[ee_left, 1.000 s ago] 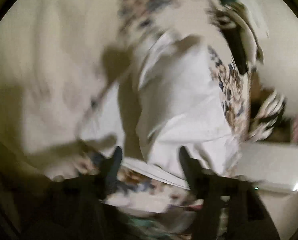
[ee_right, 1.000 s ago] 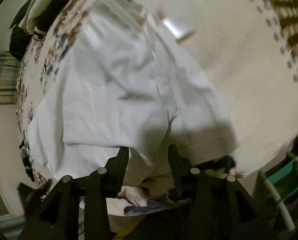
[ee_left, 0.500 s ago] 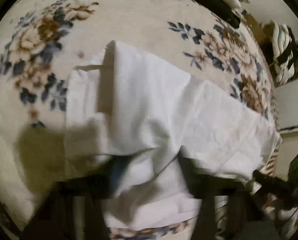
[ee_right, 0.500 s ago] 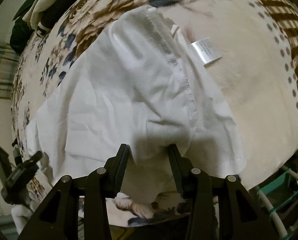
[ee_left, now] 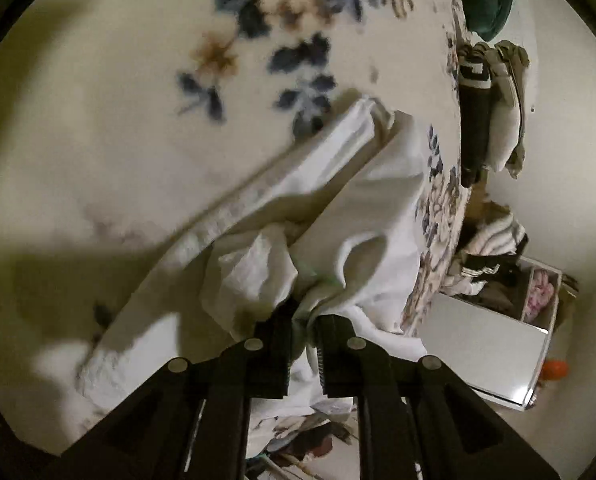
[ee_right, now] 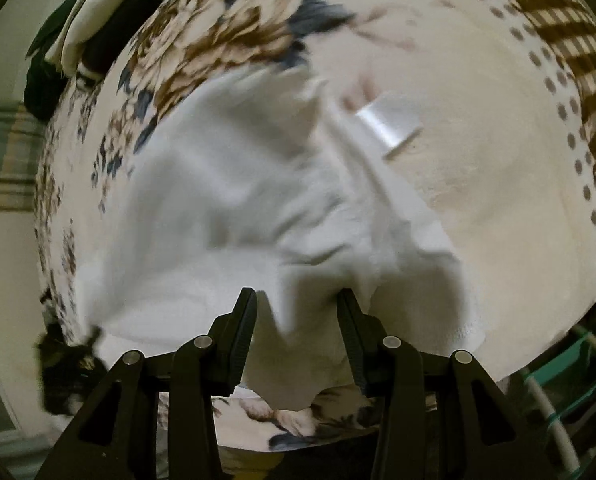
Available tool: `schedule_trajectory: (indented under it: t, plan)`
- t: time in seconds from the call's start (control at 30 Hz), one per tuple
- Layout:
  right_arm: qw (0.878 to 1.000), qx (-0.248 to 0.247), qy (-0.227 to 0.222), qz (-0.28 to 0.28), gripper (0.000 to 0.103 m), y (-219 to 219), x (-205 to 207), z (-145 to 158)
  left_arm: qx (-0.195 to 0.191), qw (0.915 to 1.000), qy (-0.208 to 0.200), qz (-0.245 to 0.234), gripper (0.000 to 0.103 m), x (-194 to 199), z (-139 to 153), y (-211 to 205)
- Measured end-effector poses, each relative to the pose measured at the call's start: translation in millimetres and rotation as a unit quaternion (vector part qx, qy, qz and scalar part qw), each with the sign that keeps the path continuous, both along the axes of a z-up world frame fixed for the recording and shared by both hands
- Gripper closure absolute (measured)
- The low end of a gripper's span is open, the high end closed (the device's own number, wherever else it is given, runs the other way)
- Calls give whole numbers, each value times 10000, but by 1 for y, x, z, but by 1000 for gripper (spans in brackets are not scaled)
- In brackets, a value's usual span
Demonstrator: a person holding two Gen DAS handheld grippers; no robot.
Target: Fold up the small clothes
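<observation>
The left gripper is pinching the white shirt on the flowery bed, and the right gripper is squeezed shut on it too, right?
Not quite. The left gripper is pinching the white shirt on the flowery bed, but the right gripper is not squeezed shut. The right wrist view shows its jaws wide apart, with white cloth lying loose between them.

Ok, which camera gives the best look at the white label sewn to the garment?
Right wrist view: the white label lies in the open beside the white garment on the blanket, blurred but unmistakable. Left wrist view shows only the bunched garment clamped in the left gripper; no label visible.
</observation>
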State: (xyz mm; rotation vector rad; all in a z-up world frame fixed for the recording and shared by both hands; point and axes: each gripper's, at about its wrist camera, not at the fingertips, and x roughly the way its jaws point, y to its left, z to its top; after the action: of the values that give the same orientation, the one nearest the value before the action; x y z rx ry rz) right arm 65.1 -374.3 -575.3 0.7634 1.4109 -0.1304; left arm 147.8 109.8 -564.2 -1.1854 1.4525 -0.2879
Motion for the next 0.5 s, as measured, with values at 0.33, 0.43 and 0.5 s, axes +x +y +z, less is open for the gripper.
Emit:
schedule_trajectory:
  t: [0.33,0.43,0.5]
  plan:
    - [9972,-513,504,203,96,5,-7,-18,1675,9722,-877,-1382,45,1,82,-34]
    - [9974,-377,613,-3,96,-16,-10,-16,1959,9612,-1217,-1511,45,15,109,-37]
    - [9985,-333,402,161,93,-20,-3,1,2079,9524,-1536,-1618,40,23,121,-37]
